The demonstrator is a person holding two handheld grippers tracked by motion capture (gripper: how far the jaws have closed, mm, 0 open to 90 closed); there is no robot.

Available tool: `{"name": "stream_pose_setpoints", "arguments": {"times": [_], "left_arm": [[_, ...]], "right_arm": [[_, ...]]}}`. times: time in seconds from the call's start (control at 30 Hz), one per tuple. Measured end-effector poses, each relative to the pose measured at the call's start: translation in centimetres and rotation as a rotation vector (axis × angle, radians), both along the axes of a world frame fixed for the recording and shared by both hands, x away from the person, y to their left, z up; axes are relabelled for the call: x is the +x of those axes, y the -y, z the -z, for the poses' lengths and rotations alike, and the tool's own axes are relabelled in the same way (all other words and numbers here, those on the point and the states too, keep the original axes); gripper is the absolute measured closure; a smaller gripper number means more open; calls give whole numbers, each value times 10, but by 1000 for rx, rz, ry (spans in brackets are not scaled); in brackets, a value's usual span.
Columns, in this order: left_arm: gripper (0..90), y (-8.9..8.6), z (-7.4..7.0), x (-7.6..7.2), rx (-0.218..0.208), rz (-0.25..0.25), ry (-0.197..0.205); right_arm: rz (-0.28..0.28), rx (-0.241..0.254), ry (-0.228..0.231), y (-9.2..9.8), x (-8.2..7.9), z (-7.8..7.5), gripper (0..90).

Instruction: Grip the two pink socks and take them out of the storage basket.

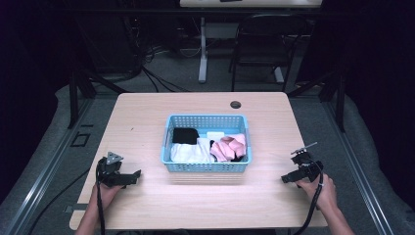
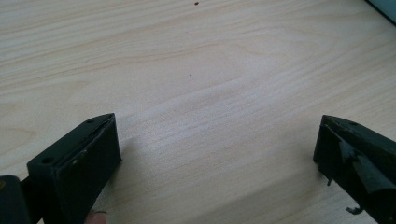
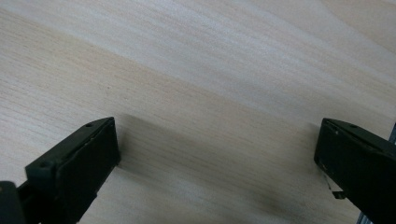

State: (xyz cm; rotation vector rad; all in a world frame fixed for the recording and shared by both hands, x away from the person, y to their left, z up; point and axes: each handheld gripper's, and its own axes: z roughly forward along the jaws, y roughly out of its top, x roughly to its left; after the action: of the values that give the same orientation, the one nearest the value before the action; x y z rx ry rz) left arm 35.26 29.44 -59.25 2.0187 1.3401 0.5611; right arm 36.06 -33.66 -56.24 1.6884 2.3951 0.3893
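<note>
Still, both the left gripper and the right gripper rest near the desk's front corners, jaws spread wide and empty. The blue basket of folded socks sits mid-desk between them; a careless reach could catch its light rim and tip it, or snag several socks at once.

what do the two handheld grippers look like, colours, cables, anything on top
Both are black. The left gripper carries a grey three-cornered plate on top and trails a black cable. The right gripper also trails a black cable. Each has two blocky black jaws with flat pads. No sleeves show.
</note>
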Motion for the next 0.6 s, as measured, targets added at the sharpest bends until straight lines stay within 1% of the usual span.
{"name": "stream_pose_setpoints", "arguments": {"times": [0.2,0.37,0.53,0.6], "left_arm": [[6,0,0,0,1,1,0],[6,0,0,0,-1,0,0],[6,0,0,0,1,1,0],[6,0,0,0,0,0,0]], "right_arm": [[0,3,5,0,-1,0,0],[2,0,0,0,0,0,0],[-1,8,9,0,-1,0,0],[-3,10,6,0,-1,0,0]]}}
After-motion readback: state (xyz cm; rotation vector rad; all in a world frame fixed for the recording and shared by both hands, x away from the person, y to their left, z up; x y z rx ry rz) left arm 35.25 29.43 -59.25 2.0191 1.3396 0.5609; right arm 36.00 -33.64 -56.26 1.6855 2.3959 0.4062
